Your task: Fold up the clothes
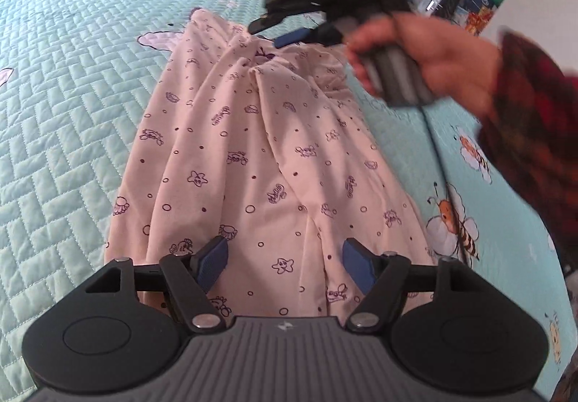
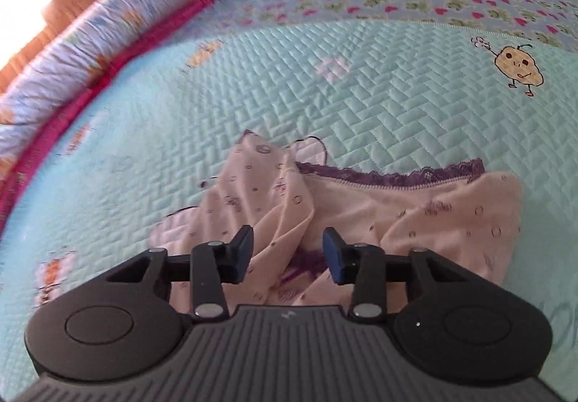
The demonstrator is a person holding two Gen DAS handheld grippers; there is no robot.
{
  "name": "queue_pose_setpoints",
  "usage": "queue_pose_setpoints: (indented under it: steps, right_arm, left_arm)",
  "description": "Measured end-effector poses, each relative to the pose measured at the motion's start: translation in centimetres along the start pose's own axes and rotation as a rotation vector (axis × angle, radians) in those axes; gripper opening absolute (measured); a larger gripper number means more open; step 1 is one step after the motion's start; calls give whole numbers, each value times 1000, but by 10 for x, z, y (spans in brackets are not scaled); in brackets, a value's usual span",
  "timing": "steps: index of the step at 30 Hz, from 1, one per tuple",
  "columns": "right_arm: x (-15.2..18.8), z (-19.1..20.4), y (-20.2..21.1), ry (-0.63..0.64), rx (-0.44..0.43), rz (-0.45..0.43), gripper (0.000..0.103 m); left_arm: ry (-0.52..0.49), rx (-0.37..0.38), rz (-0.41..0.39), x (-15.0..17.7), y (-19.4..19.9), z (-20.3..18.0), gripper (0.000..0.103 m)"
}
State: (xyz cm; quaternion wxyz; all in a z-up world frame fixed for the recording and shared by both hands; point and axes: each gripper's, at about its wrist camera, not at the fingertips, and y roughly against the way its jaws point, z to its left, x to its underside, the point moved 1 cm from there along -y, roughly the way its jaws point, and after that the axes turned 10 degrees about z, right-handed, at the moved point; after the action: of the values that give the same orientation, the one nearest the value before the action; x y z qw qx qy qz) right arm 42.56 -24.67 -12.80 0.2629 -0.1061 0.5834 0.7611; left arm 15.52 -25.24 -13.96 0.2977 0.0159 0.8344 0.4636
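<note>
1. The left gripper point(image 1: 285, 263) hovers with its two blue-padded fingers point(image 1: 211, 263) spread wide apart, nothing between them; pink cloth shows through the gap.
2. Straight ahead of it lies the pink garment point(image 1: 260, 156), printed with small purple doodles and rings, stretched lengthwise away from the gripper on the quilted mint bedspread point(image 1: 72, 106). Long creases run down the cloth, and its far end is bunched.
3. Beyond that bunched far end, up and to the right of the left gripper, the right gripper point(image 1: 274, 31) hangs in the air just above the cloth, held by the person's right hand point(image 1: 430, 59) with a red plaid sleeve point(image 1: 534, 134) behind it. It is blurred.
4. In the right wrist view, the right gripper point(image 2: 287, 252) has its fingers parted, with no cloth pinched between the pads.
5. Just ahead of and beneath those fingers sits the garment's point(image 2: 361, 207) crumpled end, with a purple lace trim point(image 2: 397, 174) running across its far edge, to the right of the gripper's centre line.
6. Far left of the right gripper, a rolled lilac blanket point(image 2: 119, 26) lies along the bed's edge.
</note>
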Motion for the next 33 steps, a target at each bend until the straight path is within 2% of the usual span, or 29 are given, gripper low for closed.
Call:
queue_pose_setpoints:
  steps: [5,8,11,19,20,22,27,30,32,33]
  right_arm:
    - [-10,-9,-3,-100,16,53,41]
    - [-12,11,2,-53,29,101,41]
    - [-11,29,2,-21,109,166,41]
    - [-17,55,-22,11,239,272,40]
    - [-16,59,-23,32,254,274,37]
    - [-16,69,-25,100,318,276,1]
    - [-19,88,-24,320,569,254,1]
    - [-16,83,-22,277,523,249,2]
    - [-24,74,-6,210,518,165,7]
    - [-28,66,5,160,505,123,18]
  left_arm:
    - [35,52,20,-2,3,12,74]
    - [56,78,29,-3,4,16,74]
    - [54,75,34,-3,4,15,74]
    - [69,94,55,-4,9,21,74]
    - [67,96,58,-4,9,21,74]
    - [50,91,60,-2,10,18,74]
    - [-29,49,61,5,12,13,74]
    - [-50,43,64,5,10,15,74]
    - [-40,54,64,4,11,18,74]
    - [-28,62,61,4,12,21,74]
